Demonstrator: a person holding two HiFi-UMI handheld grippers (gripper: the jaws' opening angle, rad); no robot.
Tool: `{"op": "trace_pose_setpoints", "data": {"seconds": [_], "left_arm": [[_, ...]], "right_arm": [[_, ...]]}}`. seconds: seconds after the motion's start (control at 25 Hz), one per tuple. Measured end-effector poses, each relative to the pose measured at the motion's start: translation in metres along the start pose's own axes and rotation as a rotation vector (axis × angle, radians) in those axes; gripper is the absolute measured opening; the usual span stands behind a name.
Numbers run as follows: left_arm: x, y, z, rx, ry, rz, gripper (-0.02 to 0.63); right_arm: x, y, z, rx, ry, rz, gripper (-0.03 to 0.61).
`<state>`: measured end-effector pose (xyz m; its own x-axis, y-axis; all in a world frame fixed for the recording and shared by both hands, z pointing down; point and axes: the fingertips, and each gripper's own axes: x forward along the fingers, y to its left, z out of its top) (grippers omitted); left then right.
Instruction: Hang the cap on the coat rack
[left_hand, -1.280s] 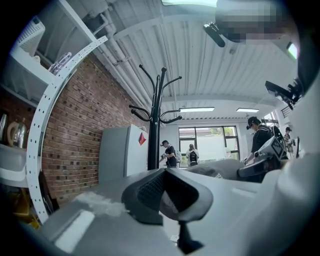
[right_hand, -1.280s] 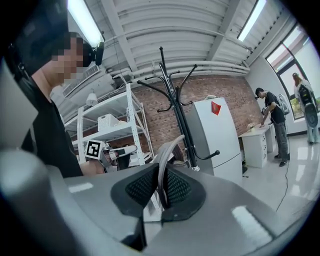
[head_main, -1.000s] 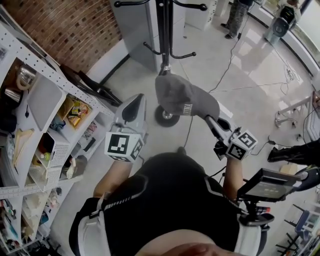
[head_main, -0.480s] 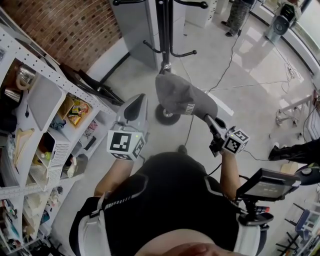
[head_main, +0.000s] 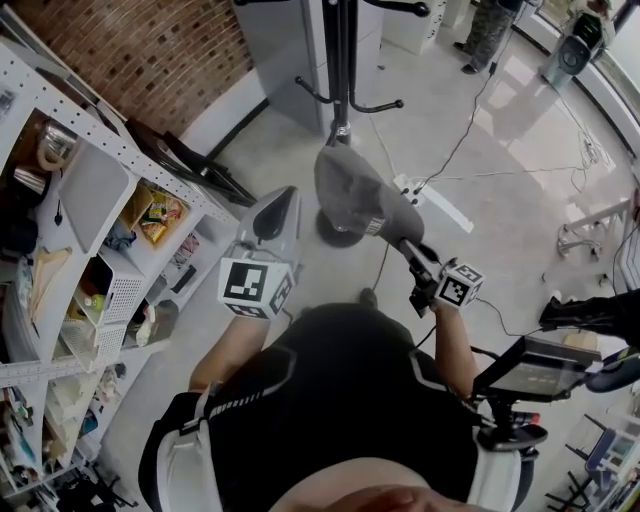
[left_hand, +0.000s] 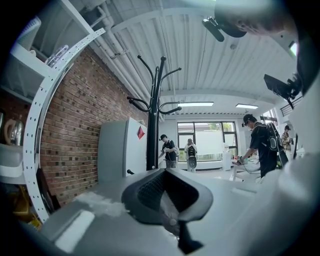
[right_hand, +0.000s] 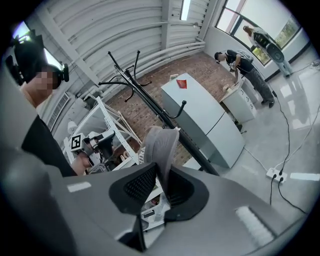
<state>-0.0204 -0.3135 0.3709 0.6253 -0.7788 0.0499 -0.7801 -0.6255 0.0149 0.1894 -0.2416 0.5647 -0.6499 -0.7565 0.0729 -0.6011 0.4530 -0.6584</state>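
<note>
Floor (head_main: 470, 200) wide round coat rack (head_main: 343, 60); R tool (head_main: 405, 243) jaws just opening, cap (head_main: 355, 185) brim between; L tool (head_main: 280, 197) pressed together.

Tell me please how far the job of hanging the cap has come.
Done: the cap is at the coat rack. In hand: its brim lies between the jaws of the right gripper, and they have just been opening. Left: no view shows it caught on a hook, so confirm the hang, then withdraw.
</note>
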Motion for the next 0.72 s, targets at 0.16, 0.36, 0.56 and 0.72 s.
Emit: {"op": "trace_pose_setpoints", "data": {"seconds": [0.16, 0.36, 0.56, 0.72], "left_arm": [[-0.002, 0.002, -0.002, 0.002, 0.009, 0.016, 0.003], [-0.002, 0.005, -0.007, 0.004, 0.017, 0.036, 0.003], [-0.009, 0.014, -0.003, 0.011, 0.015, 0.067, 0.003], [-0.013, 0.020, -0.005, 0.013, 0.020, 0.094, 0.003]], "right_arm": [[0.011, -0.013, -0.018, 0.016, 0.045, 0.010, 0.074], [0.034, -0.035, -0.043, 0.033, 0.112, 0.011, 0.088], [0.056, -0.042, -0.059, 0.039, 0.179, 0.011, 0.092], [0.073, -0.050, -0.068, 0.052, 0.213, 0.020, 0.097]]}}
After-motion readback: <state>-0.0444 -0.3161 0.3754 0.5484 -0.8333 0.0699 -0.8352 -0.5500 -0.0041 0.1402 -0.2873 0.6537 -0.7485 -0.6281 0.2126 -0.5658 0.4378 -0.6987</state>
